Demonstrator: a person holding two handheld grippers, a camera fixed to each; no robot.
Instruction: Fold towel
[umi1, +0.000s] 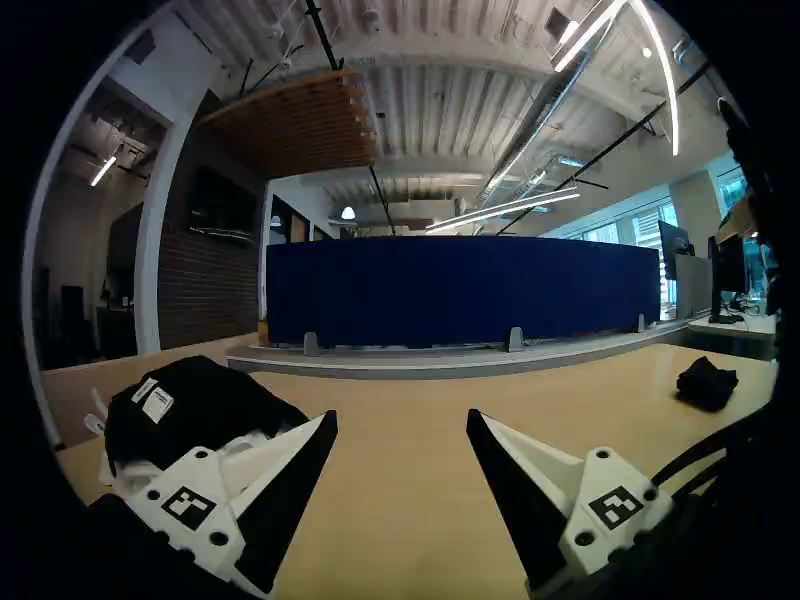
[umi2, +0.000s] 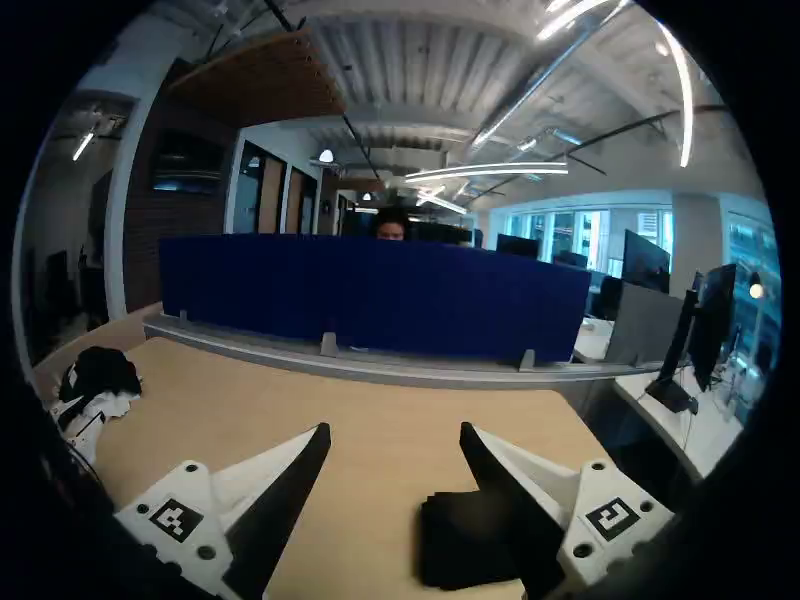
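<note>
Left gripper (umi1: 400, 420) and right gripper (umi2: 393, 430) open wide, both empty

A black towel (umi1: 195, 400) lies on the table (umi1: 400, 520) at lower left of the left gripper view, behind one finger. A folded black towel (umi2: 465, 535) lies at lower centre of the right gripper view.

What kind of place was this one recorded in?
Most likely an open-plan office: a blue divider along the desk, monitors nearby, and strip lights on an exposed ceiling.
</note>
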